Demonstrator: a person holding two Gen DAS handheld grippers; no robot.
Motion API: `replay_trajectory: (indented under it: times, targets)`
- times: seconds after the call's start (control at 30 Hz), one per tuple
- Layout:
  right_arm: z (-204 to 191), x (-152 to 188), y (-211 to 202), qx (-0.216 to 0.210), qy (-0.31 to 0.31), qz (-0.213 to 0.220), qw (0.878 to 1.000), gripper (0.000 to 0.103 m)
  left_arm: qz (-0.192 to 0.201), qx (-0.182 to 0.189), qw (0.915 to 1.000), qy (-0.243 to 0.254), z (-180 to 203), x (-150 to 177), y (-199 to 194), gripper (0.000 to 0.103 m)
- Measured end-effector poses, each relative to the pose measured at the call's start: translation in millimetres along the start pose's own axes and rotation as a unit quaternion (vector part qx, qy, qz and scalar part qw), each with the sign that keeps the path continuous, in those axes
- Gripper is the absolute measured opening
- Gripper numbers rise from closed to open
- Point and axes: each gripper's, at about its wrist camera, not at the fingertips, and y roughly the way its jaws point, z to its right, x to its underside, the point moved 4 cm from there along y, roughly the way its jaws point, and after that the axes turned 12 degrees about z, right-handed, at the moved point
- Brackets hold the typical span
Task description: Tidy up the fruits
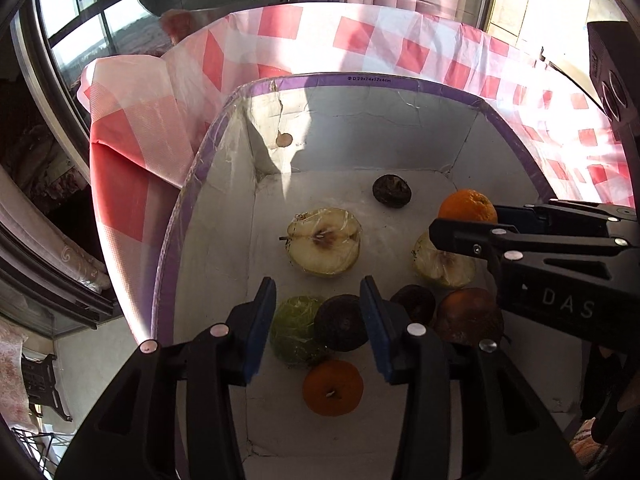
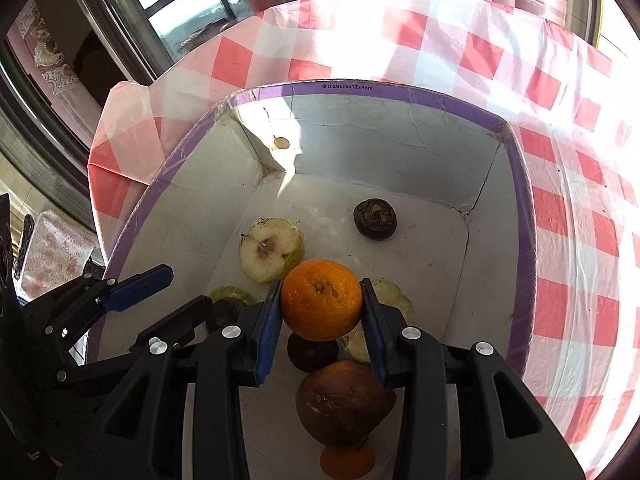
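Observation:
A white box with a purple rim (image 1: 360, 80) (image 2: 348, 87) holds several fruits. My right gripper (image 2: 321, 300) is shut on an orange (image 2: 321, 300) and holds it above the box floor; the orange also shows in the left wrist view (image 1: 466, 205). My left gripper (image 1: 318, 312) is open over a dark round fruit (image 1: 340, 322) and a wrapped green apple half (image 1: 294, 330), holding nothing. A cut apple half (image 1: 324, 246) (image 2: 269, 250) lies face up mid-box. A second orange (image 1: 333, 387) lies near the front.
Another dark fruit (image 1: 392, 191) (image 2: 375, 219) sits near the far wall. A brown pear-like fruit (image 2: 342, 400) (image 1: 468, 314) and another apple half (image 1: 444, 262) lie on the right. A red-checked cloth (image 2: 440, 48) covers the table; windows stand at the left.

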Motion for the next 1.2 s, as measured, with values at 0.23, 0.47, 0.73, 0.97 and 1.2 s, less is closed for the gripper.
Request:
replay_trajectory:
  times: [0.23,0.47,0.73,0.97,1.2]
  targets:
    - [-2.7,0.9,1.2,0.002,-0.015,-0.002,1.000,0.039,0.001,-0.004,1.0000,-0.003,-1.5,-1.1,-0.6,0.054]
    - [1.0,1.3,-3.8,0.000,-0.012,0.006,1.000,0.051,0.007,-0.008,0.9999,-0.012,-4.8,-4.1,-2.3,0.077]
    - [6.5,-2.7,-16.3,0.009,0.002,0.037,0.999,0.071,0.030,-0.015,0.9994,-0.003,-4.9,-2.8,-14.1,0.100]
    - [7.5,-2.2,-23.1,0.020,0.012,0.043,0.999,0.084,0.032,-0.034,0.9986,-0.024,-6.7,-10.5,-23.2,0.101]
    - [7.6,2.9,-18.8,0.018,0.010,0.023,1.000,0.087,-0.030,-0.041,0.9976,-0.048,-6.9,0.9,-8.9,0.101]
